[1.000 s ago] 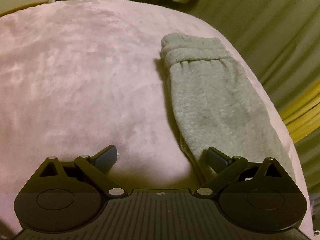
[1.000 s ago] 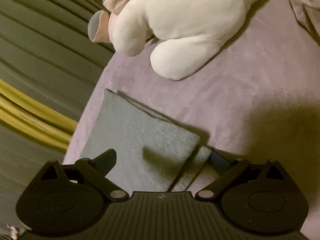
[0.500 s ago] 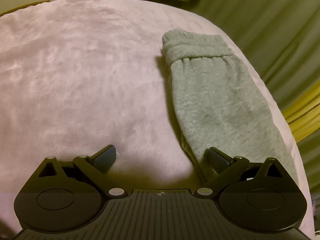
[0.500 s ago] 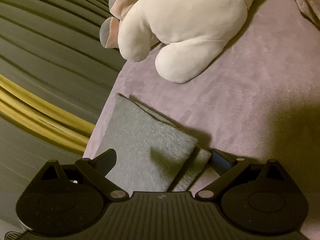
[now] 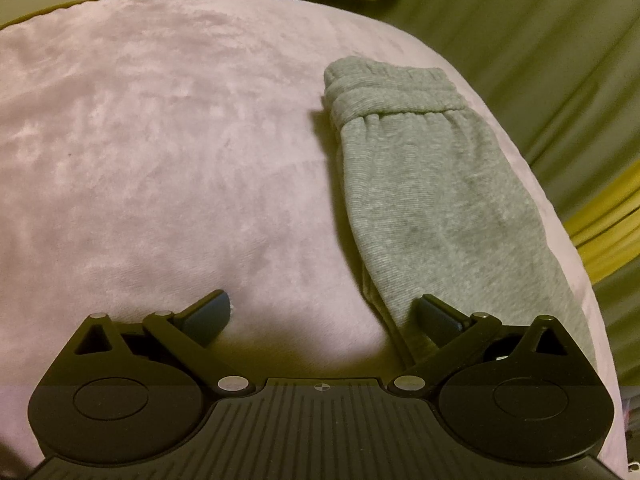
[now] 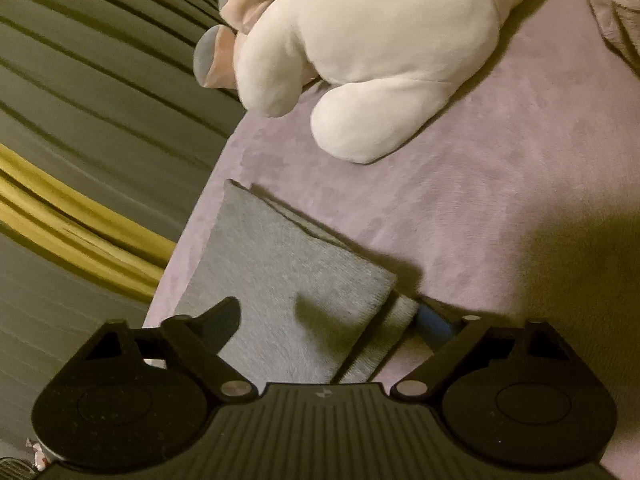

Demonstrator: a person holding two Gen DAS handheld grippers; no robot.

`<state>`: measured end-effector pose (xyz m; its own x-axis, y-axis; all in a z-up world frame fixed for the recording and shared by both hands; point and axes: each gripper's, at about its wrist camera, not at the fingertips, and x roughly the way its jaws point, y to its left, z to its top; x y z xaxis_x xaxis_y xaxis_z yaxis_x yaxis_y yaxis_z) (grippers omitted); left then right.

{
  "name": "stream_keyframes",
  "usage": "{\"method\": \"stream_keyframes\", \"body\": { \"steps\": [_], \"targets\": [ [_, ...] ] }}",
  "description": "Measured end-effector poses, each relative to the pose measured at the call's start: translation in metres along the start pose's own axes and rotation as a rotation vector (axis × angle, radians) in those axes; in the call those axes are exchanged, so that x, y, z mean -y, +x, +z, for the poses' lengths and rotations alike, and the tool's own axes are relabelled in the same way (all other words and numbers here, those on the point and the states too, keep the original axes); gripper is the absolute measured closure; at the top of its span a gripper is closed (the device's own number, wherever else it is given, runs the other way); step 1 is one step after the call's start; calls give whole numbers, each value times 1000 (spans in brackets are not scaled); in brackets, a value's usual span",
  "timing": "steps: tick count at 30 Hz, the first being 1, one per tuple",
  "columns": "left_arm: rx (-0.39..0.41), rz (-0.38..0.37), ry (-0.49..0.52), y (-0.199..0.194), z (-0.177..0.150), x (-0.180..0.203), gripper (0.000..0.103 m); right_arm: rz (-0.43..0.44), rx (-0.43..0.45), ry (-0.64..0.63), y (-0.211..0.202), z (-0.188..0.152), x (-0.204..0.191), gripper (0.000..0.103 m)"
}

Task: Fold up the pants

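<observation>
Ahead of the left gripper (image 5: 324,316), right of its spread fingers, lie the grey pants (image 5: 432,200), folded into a long strip on the pink blanket (image 5: 160,140), waistband at far end. Its right finger sits over the near fold, w/ nothing held. Right gripper (image 6: 332,320) also spread wide, pants' other end between its fingers, ungrasped. Beyond: white plush toy (image 6: 380,52); left, olive curtain (image 6: 80,80).
</observation>
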<state>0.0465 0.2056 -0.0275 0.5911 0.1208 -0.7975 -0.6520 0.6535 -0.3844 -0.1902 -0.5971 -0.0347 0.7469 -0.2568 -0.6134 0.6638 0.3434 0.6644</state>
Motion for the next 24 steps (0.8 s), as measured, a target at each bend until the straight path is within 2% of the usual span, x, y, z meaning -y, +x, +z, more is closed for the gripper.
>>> {"method": "stream_keyframes", "body": {
  "steps": [3,5,7,8,11,14,18,22,24],
  "targets": [
    [-1,3,4,0,0,0,0,-7,4,14,-3,0,5,27],
    [-1,2,3,0,0,0,0,-13,2,26,-5,1,11,43],
    [-1,1,2,0,0,0,0,-19,-3,44,-9,3,18,56],
    [-1,0,1,0,0,0,0,-16,-8,57,-10,4,22,60],
    [-1,0,0,0,0,0,0,18,-23,111,-13,5,33,65],
    [-1,2,0,1,0,1,0,36,-38,119,-13,4,34,80],
    [0,0,-2,0,0,1,0,62,-59,114,-10,1,33,86],
    [1,0,-4,1,-1,1,0,112,-88,131,-5,0,31,81],
    [1,2,-3,1,-1,1,0,92,-102,132,0,1,30,81]
  ]
}}
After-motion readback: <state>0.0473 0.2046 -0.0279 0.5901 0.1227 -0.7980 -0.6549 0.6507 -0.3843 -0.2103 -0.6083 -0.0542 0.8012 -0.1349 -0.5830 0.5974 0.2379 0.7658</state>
